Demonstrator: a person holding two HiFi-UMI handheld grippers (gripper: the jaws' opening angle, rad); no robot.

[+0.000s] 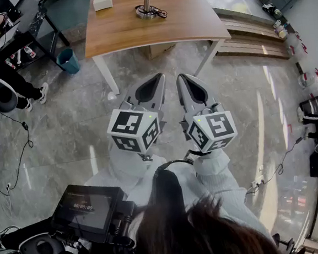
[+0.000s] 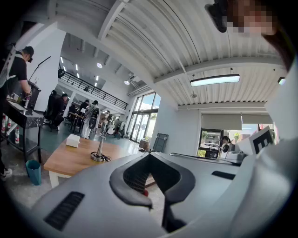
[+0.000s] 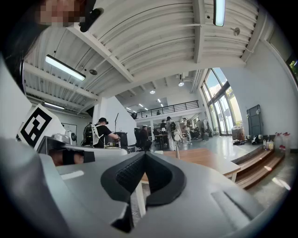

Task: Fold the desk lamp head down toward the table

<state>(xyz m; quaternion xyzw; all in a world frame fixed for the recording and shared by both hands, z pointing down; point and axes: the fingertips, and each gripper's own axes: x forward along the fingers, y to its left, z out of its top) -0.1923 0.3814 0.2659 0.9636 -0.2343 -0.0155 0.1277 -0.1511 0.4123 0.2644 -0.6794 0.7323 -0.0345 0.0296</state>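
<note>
The desk lamp (image 1: 147, 8) stands on a wooden table (image 1: 122, 27) at the far end of the head view; only its silver stem, round base and coiled cord show there. In the left gripper view the lamp (image 2: 99, 148) stands upright on the table (image 2: 70, 162). The right gripper view shows the lamp (image 3: 177, 141) small, beyond the jaw tips. My left gripper (image 1: 159, 76) and right gripper (image 1: 180, 77) hang side by side over the floor, well short of the table. Both are shut, with nothing between their jaws, and point at the table.
A white box (image 1: 102, 0) sits on the table's far left. A teal bin (image 1: 68, 61) stands by the table's left legs. Low wooden steps (image 1: 250, 35) lie to the right. A seated person (image 1: 0, 82) and floor cables (image 1: 18, 158) are at the left.
</note>
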